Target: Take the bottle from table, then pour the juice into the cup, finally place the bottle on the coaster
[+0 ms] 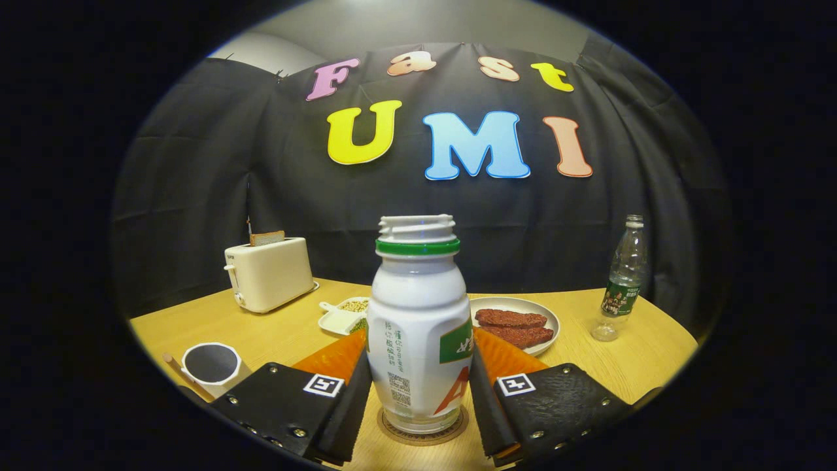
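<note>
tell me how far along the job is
Near the end, it seems. The bottle stands upright and uncapped on the coaster, so placing looks done. Whether juice went into the cup cannot be told; its inside looks dark. In hand: the gripper flanks the bottle, fingers close beside it, contact unclear. Left: let go and back away.

Black cloth wall [196, 196] behind light wooden table [654, 353]; grey wall above; dim light.

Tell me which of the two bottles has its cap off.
The white bottle with the green neck ring, standing on the coaster between the gripper fingers; its threaded mouth is bare. The clear bottle beyond the plate is capped.
</note>
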